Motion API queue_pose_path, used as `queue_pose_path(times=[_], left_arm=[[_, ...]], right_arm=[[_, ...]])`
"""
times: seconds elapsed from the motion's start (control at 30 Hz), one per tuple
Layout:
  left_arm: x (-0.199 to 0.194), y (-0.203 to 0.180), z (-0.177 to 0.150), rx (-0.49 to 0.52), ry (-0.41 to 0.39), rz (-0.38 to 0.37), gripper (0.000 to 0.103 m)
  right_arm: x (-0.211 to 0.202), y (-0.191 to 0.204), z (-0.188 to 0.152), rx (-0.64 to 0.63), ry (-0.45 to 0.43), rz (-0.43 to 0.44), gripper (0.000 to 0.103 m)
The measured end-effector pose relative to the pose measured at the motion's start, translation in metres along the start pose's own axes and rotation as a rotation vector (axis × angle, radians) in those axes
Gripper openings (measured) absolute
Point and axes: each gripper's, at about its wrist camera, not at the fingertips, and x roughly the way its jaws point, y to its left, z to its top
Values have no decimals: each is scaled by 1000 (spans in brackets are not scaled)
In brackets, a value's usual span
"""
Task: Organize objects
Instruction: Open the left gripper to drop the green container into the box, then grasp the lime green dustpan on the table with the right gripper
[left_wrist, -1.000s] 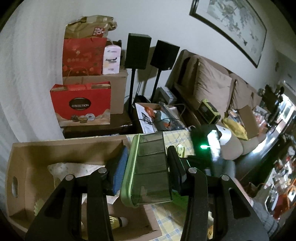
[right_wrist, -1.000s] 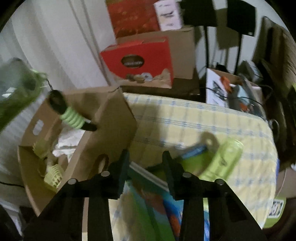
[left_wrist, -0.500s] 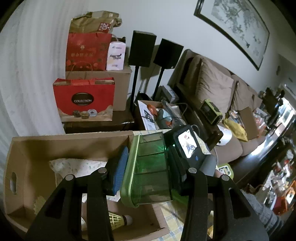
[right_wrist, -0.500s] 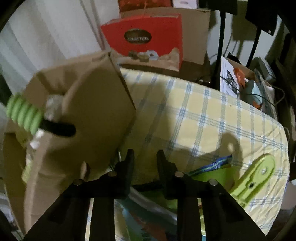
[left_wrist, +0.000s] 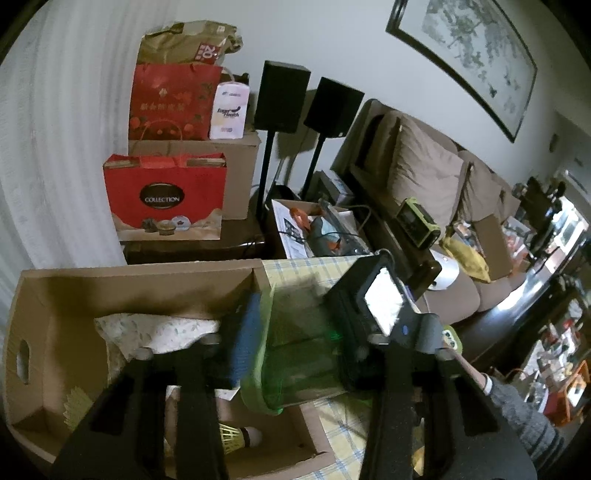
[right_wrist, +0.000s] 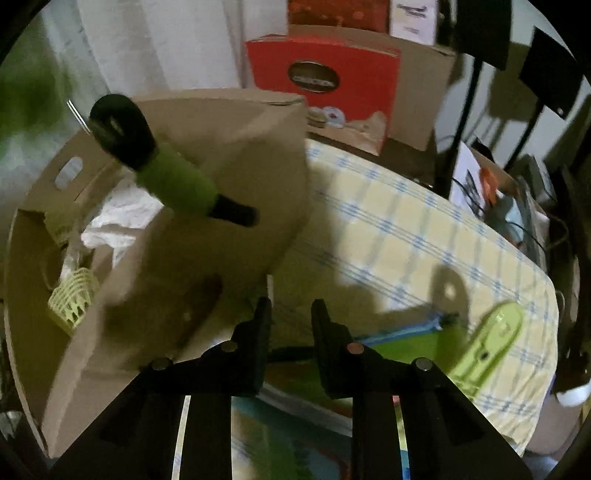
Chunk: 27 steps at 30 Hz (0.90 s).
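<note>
My left gripper (left_wrist: 295, 350) is shut on a translucent green container with a light-green rim (left_wrist: 299, 354), held over the right edge of the open cardboard box (left_wrist: 55, 295). The box holds a white patterned cloth (left_wrist: 155, 328) and a yellow shuttlecock (left_wrist: 236, 434). In the right wrist view my right gripper (right_wrist: 290, 317) is open and empty, low over the checked tablecloth (right_wrist: 406, 236), beside the box's side wall (right_wrist: 221, 229). A green-and-black handle (right_wrist: 162, 173) sticks out above the box. A light-green clip (right_wrist: 487, 343) lies on the cloth to the right.
A colourful book or mat (right_wrist: 295, 432) lies under the right gripper. Red gift bags (left_wrist: 164, 199), cardboard boxes and two black speakers (left_wrist: 282, 96) stand behind the table. A brown sofa (left_wrist: 424, 177) is at the right. A cluttered open box (left_wrist: 317, 229) sits beyond the table.
The left gripper has carried the green container lower and closer over the box edge. The right gripper has drawn back from the box wall and lifted a little; the green handle has shifted in view.
</note>
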Motion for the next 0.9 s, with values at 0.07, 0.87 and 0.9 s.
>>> queue_pose_path(times=[0.07, 0.87, 0.9], left_arm=[[-2, -1, 1, 0, -3, 1, 25], [15, 6, -11, -14, 57, 9, 25], [16, 6, -12, -18, 58, 8, 25]], right_arm=[[7, 8, 2, -40, 22, -21, 24], [12, -21, 1, -9, 8, -173, 7], [11, -23, 1, 1, 10, -182, 7]])
